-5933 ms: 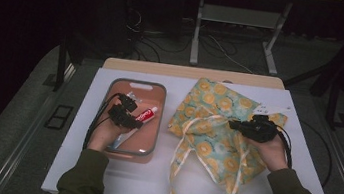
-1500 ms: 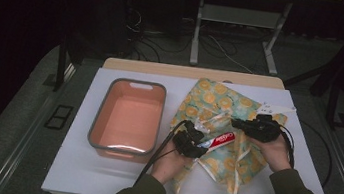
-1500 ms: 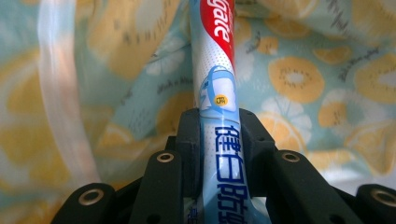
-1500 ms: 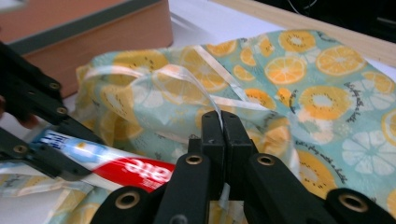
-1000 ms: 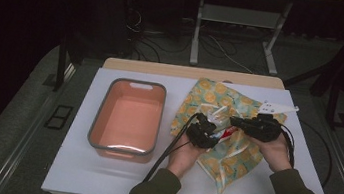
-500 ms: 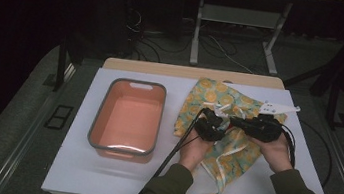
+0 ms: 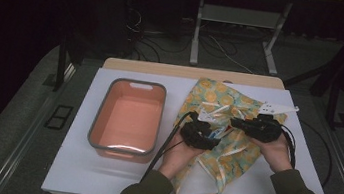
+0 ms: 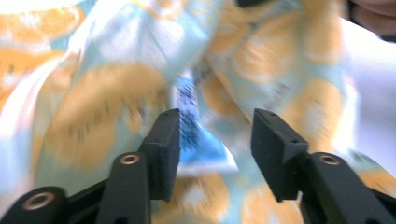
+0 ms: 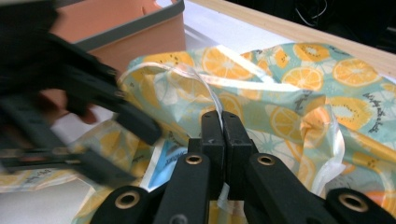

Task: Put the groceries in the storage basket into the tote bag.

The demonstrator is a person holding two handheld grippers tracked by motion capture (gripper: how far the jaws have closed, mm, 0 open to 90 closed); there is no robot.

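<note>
An orange-print cloth bag [image 7: 220,98] lies on the white table. My right gripper [image 7: 237,123] is shut on the bag's white strap [image 9: 205,88] and lifts the mouth open [image 9: 223,121]. My left gripper [image 7: 207,138] sits at the bag's mouth, and its jaws have just been opening [image 8: 217,126]. The blue-and-white end of a tube [image 8: 196,140] lies between those jaws, inside the bag, and the pads are off it. That tube also shows under the raised cloth [image 9: 166,158].
An orange tray with a grey rim [image 7: 131,84] stands left of the bag with nothing in it. The bag's long handles [image 7: 214,183] trail toward the table's near edge. A wooden strip [image 7: 193,73] runs along the far edge.
The left gripper carried the tube from the tray across to the bag's mouth, then drew back slightly toward the near left. Its jaws have parted and let go of the tube. The right gripper has held still.
</note>
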